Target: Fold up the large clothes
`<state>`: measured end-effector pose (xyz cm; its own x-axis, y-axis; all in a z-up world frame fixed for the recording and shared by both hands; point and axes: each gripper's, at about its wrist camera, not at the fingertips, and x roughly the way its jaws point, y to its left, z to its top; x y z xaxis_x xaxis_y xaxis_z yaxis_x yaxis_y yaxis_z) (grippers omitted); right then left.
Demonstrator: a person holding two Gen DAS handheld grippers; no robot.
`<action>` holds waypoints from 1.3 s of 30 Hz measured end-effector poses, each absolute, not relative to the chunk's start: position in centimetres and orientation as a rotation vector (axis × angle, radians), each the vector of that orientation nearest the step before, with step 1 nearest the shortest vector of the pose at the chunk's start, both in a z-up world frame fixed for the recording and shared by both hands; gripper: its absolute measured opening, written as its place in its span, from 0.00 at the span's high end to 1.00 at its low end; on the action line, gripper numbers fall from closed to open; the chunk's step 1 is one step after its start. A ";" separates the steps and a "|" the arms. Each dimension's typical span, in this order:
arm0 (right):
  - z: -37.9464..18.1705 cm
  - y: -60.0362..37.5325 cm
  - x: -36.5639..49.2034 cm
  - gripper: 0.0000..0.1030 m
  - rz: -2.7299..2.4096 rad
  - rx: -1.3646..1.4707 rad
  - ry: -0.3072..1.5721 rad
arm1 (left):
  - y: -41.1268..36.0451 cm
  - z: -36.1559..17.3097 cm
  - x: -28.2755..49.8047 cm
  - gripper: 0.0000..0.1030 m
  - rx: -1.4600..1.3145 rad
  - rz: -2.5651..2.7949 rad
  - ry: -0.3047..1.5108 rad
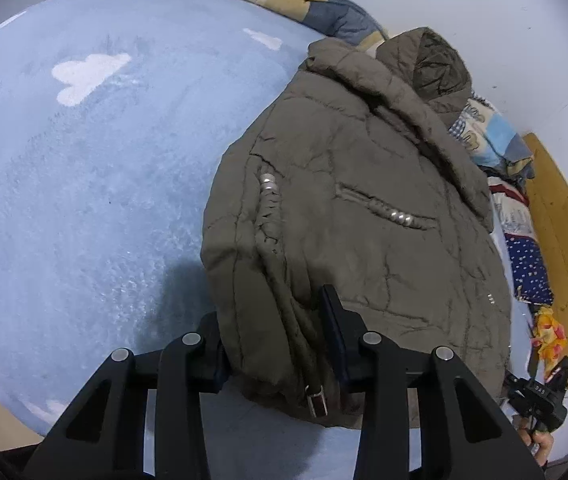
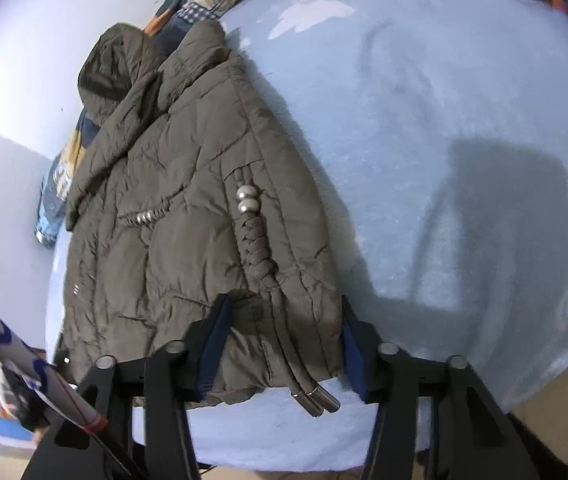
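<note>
We've got the olive puffer jacket (image 1: 356, 216) lying on the blue bed blanket (image 1: 83, 184), both the left gripper (image 1: 279, 344) and right gripper (image 2: 284, 344) clamped on its near hem, so we'd lift evenly and fold toward the hood.

Left gripper (image 1: 279, 344) angled steeply down, black jaws with blue pads closed on bunched fabric at a hem. Right gripper (image 2: 284, 344) likewise tilted down, jaws pressing fabric between them. Bare fingers (image 1: 540, 442) gripping a handle at frame edge.
</note>
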<state>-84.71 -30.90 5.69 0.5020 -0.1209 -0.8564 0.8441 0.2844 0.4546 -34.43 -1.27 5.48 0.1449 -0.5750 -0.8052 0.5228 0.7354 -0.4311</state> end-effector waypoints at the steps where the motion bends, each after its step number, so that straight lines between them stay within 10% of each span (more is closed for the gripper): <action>1: 5.8 -30.7 -84.4 0.80 -0.757 1.062 0.827 | -1.3 5.7 -34.6 0.68 -0.040 -0.788 1.172; 18: 11.9 -27.1 -85.6 0.91 -0.915 0.765 0.815 | 0.3 8.8 -40.7 0.80 0.099 -0.800 1.020; 25: 10.9 -28.2 -85.5 0.75 -0.948 0.812 0.864 | 0.7 9.4 -39.5 0.52 0.080 -0.704 0.995; 39: 14.7 -26.2 -82.7 0.67 -0.940 0.615 0.750 | -2.9 13.4 -44.3 0.44 0.190 -0.781 0.770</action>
<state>-82.67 -26.20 14.65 0.3799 -0.4818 -0.7897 0.8770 0.4591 0.1418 -44.34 -2.91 13.36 0.4580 -0.5639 -0.6873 0.6954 0.7088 -0.1182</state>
